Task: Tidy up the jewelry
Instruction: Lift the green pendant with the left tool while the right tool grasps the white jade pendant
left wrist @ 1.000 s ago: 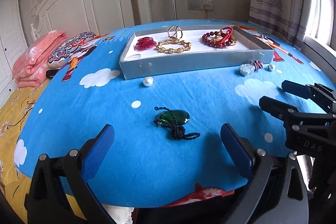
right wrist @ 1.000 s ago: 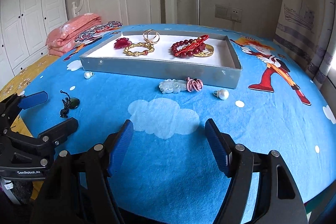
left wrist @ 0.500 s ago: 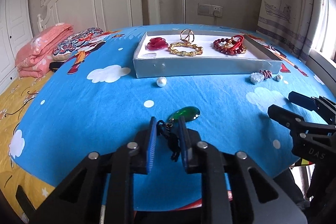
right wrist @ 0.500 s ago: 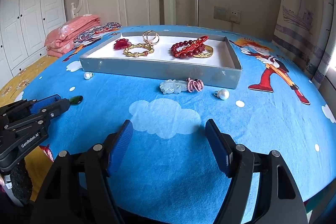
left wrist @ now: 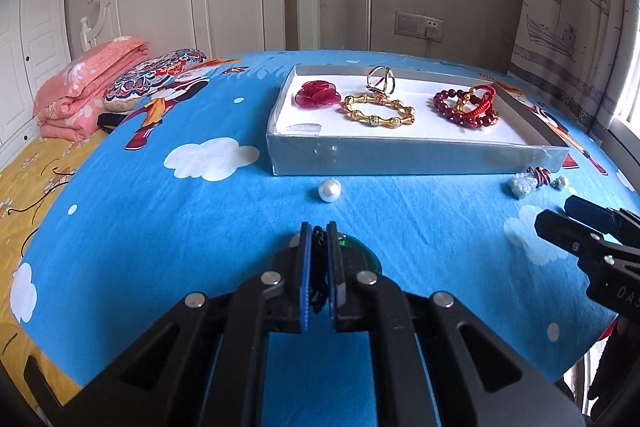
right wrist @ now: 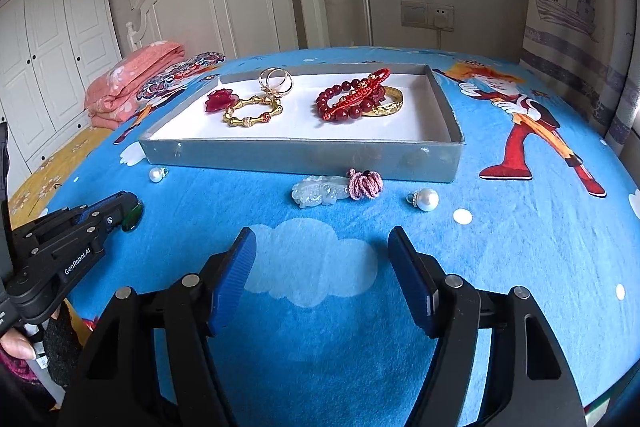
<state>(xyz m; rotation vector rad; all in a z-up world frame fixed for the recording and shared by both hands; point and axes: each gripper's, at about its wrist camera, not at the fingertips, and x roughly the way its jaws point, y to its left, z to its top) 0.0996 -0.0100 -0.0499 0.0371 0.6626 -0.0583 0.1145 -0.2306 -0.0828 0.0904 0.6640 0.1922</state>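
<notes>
Blue cartoon-print bed sheet (left wrist: 160, 227) carries everything. Left gripper (left wrist: 319, 259) has just closed, pinching the black cord of the green oval glass pendant (left wrist: 360, 247) lying just beyond its tips. Right gripper (right wrist: 322, 267) hangs spread and empty. Next, I judge: lift and carry it ahead into the grey cardboard tray (left wrist: 400, 159).

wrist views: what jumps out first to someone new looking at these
The grey tray in the middle of the bright blue cartoon bedspread catches the eye first, with gold and red bracelets piled on its white floor. Nearer, the left gripper is shut on the dark cord of a green pendant, while the right gripper hangs open over a white cloud print.
</notes>
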